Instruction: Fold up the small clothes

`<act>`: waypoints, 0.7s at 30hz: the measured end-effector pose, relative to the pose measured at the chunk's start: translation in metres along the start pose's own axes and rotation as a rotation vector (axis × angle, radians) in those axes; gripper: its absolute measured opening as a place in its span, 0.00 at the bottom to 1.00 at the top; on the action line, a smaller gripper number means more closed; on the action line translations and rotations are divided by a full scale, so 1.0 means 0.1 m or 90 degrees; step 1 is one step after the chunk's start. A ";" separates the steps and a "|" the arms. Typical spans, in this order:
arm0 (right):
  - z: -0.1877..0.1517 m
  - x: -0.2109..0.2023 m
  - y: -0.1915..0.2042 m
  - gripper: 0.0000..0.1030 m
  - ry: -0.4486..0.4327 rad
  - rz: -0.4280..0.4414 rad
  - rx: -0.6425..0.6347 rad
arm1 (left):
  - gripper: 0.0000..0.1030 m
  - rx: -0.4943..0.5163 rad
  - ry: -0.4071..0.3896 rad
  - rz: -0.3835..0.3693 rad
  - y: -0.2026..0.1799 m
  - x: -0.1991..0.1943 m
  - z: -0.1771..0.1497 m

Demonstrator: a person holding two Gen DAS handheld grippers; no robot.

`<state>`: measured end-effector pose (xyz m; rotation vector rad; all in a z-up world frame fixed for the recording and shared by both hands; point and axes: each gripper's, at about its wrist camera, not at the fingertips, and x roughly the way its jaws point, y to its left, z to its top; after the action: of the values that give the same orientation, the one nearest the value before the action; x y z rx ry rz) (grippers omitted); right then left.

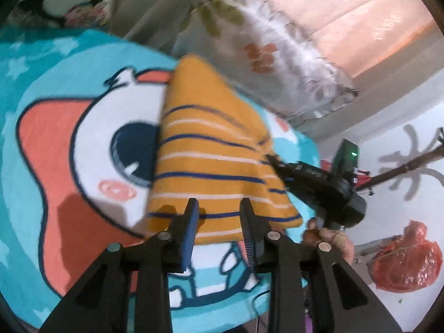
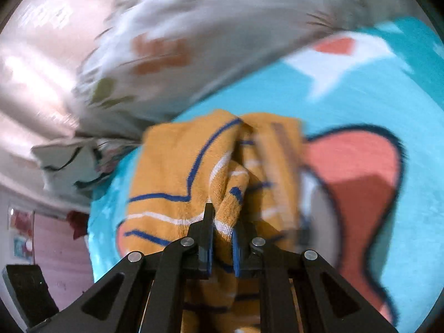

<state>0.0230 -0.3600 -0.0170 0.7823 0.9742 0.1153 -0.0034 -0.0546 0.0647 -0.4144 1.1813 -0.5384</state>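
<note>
The small orange garment (image 1: 211,149), knit with navy and white stripes, is lifted above a turquoise cartoon rug (image 1: 55,144). In the right wrist view, the right claw (image 2: 222,222) pinches a bunched fold of it between its blue-padded fingers (image 2: 206,238), the cloth gathering into creases right at the tips and spreading away ahead and to the left. In the left wrist view, the left claw (image 1: 219,208) stands spread, its fingers apart with the garment's near hem just beyond the tips and nothing pressed between them. The right claw enters that view from the right, gripping the garment's right edge, a hand (image 1: 330,238) below it. A floral bed skirt (image 1: 277,63) hangs behind.
</note>
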 end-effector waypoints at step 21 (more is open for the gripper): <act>-0.44 -0.17 0.05 0.11 0.069 0.023 -0.128 | 0.33 -0.010 -0.003 0.135 0.03 0.21 -0.14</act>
<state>-0.0199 -0.3395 -0.0159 0.6142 1.0334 0.2857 -0.0105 -0.0650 0.0419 -0.2994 1.2086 -0.3447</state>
